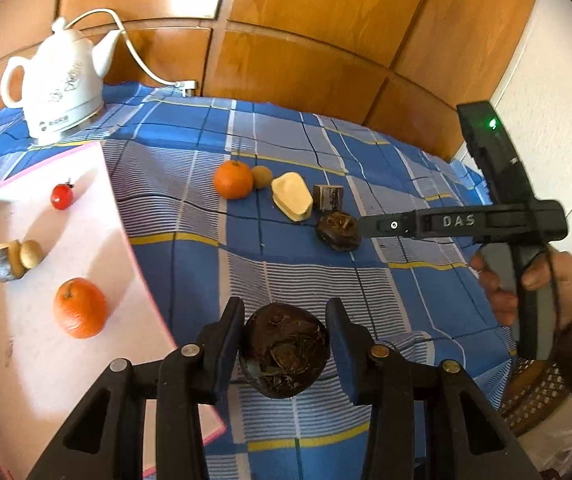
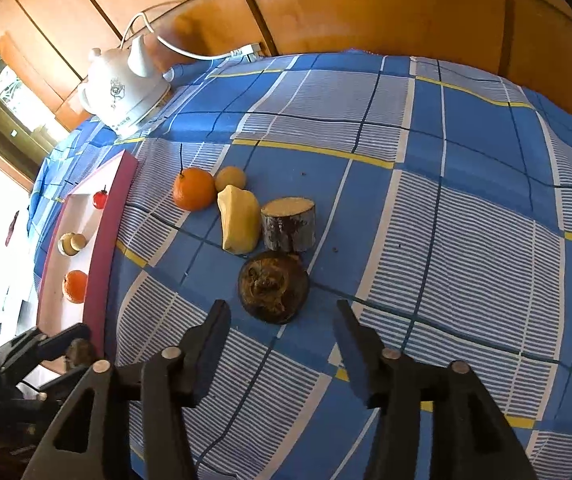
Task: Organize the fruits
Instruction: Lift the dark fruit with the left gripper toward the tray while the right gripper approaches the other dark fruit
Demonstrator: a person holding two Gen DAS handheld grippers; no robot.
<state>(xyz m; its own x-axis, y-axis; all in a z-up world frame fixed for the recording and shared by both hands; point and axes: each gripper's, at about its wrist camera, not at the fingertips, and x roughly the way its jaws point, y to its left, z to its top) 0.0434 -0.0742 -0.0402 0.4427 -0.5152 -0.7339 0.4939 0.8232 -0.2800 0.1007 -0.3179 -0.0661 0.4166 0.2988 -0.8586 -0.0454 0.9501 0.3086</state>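
Observation:
My left gripper (image 1: 285, 320) is shut on a dark brown water chestnut (image 1: 283, 350) and holds it above the blue checked cloth, just right of the pink-edged white board (image 1: 25, 360). The board carries an orange (image 1: 80, 307), a cherry tomato (image 1: 61, 196) and a small cut piece with a brown ball (image 1: 17, 258). My right gripper (image 2: 281, 320) is open, its fingers just short of a second dark water chestnut (image 2: 273, 286) lying on the cloth. Behind that lie a cut cane piece (image 2: 289, 224), a yellow peeled piece (image 2: 239, 218), an orange (image 2: 193, 189) and a small brown fruit (image 2: 230, 178).
A white electric kettle (image 1: 59, 88) with its cable stands at the back left of the table. Wooden panels run behind the table. The right gripper's body and the hand on it show at the right of the left wrist view (image 1: 526, 224).

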